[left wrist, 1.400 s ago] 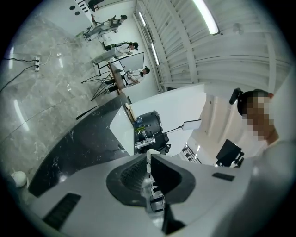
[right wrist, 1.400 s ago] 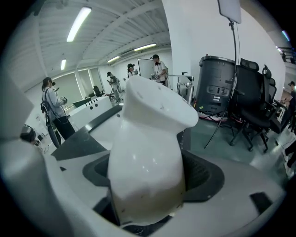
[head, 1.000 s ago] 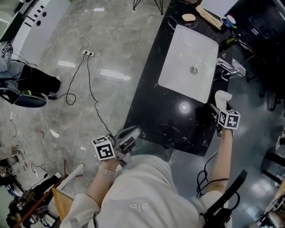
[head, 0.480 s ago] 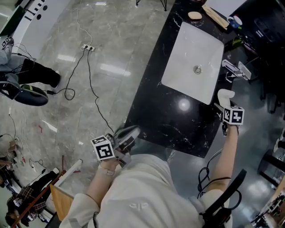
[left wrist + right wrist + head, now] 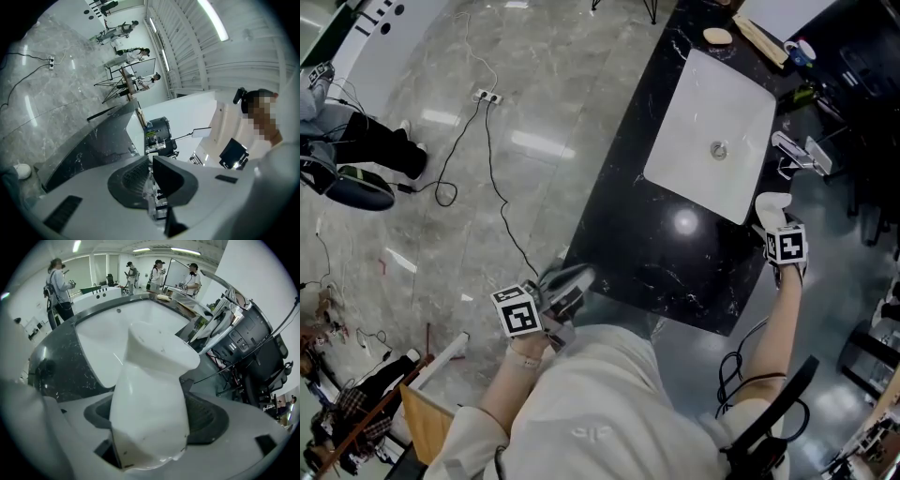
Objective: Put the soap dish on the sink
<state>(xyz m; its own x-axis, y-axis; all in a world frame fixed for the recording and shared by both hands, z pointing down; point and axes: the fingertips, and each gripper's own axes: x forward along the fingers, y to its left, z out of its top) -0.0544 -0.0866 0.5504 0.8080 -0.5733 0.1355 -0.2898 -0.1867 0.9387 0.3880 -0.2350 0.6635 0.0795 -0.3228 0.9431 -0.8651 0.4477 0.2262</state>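
A white soap dish (image 5: 768,207) is gripped in my right gripper (image 5: 772,223), which is shut on it. It hovers just off the right edge of the black counter (image 5: 661,253), beside the near right corner of the white sink basin (image 5: 712,103). In the right gripper view the soap dish (image 5: 152,390) stands up between the jaws and hides much of the basin (image 5: 108,338) behind it. My left gripper (image 5: 569,285) is low by the counter's near left corner. In its own view the left gripper (image 5: 151,174) is shut with nothing in it.
A chrome tap (image 5: 794,152) stands on the basin's right side. A tan soap bar (image 5: 717,37), a wooden board (image 5: 759,37) and a cup (image 5: 798,48) lie at the counter's far end. Cables and a power strip (image 5: 484,95) cross the marble floor at left.
The head view has shifted a little. My right gripper with the soap dish has edged slightly closer to the counter's edge. The left gripper has not moved.
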